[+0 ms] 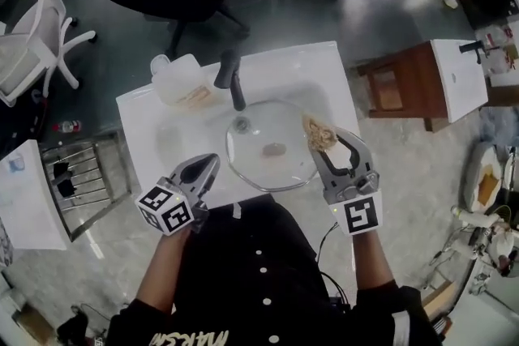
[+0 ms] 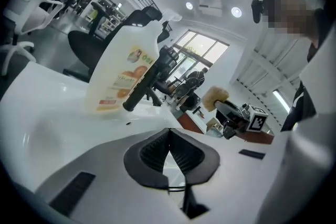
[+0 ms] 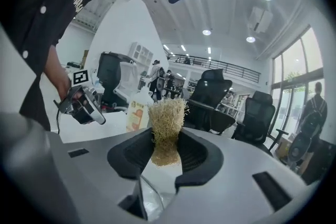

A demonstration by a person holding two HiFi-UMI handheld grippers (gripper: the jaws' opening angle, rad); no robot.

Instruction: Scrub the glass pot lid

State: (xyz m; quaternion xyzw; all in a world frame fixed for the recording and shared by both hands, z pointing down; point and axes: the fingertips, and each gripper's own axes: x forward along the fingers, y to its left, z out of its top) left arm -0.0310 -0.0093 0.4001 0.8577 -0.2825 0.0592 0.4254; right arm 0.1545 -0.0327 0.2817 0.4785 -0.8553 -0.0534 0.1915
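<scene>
Head view shows the glass pot lid (image 1: 272, 146) lying flat in the white sink (image 1: 324, 65) below the black faucet (image 1: 231, 77), the right hand-held gripper (image 1: 328, 148) clamped on a fibrous scrubber (image 1: 319, 134) at the lid's right rim, and the left hand-held gripper (image 1: 212, 164) closed and empty near its left edge.

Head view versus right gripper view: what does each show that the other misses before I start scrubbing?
Head view only: the glass pot lid lying whole in the sink, by the faucet. Right gripper view only: the right gripper with its fingers pressing on the scrub pad from both sides. Both: the scrub pad, the left gripper and the detergent bottle.
</scene>
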